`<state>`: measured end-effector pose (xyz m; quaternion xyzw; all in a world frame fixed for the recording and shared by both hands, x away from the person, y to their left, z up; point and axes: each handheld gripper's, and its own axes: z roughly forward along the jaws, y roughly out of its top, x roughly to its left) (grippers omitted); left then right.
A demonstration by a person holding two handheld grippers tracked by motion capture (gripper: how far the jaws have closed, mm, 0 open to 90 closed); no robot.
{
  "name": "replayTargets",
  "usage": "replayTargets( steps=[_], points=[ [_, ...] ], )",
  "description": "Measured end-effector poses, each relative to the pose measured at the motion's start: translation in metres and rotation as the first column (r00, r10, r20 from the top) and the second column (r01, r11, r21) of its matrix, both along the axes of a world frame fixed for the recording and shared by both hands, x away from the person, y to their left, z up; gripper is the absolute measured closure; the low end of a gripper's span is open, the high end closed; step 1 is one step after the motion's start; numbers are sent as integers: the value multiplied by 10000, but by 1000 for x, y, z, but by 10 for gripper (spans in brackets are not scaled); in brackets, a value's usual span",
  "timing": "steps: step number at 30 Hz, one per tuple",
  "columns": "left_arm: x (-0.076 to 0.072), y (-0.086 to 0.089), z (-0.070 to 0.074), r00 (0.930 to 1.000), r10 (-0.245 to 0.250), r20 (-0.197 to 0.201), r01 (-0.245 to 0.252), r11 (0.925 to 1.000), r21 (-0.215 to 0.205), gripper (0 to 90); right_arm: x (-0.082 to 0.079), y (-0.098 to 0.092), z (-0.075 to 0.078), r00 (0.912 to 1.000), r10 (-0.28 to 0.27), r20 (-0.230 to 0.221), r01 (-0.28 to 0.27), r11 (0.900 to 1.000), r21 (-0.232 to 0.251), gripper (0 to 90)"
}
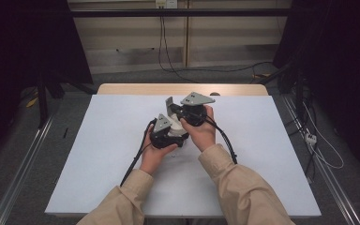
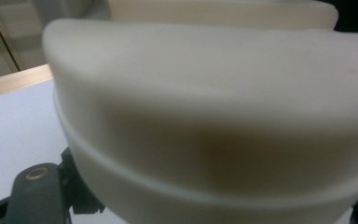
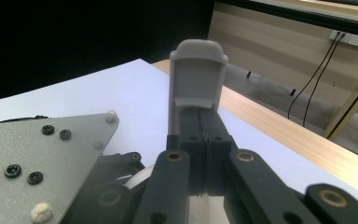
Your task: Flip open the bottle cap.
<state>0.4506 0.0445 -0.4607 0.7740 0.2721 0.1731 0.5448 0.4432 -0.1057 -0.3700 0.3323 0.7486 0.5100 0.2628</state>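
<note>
Both hands meet over the middle of the white table top. My right gripper points away and to the left. In the right gripper view, the right gripper has its black jaws pressed together under a grey tip, with nothing between them. My left gripper sits just in front of it, tilted toward it. Its grey plate shows at the left of the right gripper view. A smooth cream rounded surface stands right in front of the left camera and hides the jaw tips; one black jaw link shows at the lower left.
The wooden table edge runs along the far side. Cables trail over the floor beyond it. Metal rails flank the table and dark curtains hang at both sides. The white sheet spreads left and right of the hands.
</note>
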Motion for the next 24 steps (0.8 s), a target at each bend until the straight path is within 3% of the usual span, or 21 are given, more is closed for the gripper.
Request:
replayTargets(
  steps=[24],
  points=[
    [0, 0, 0, 10000, -9, -60, 9, 10000, -24, 185, 6, 2, -5, 10000, -17, -41, 17, 10000, -60, 895]
  ],
)
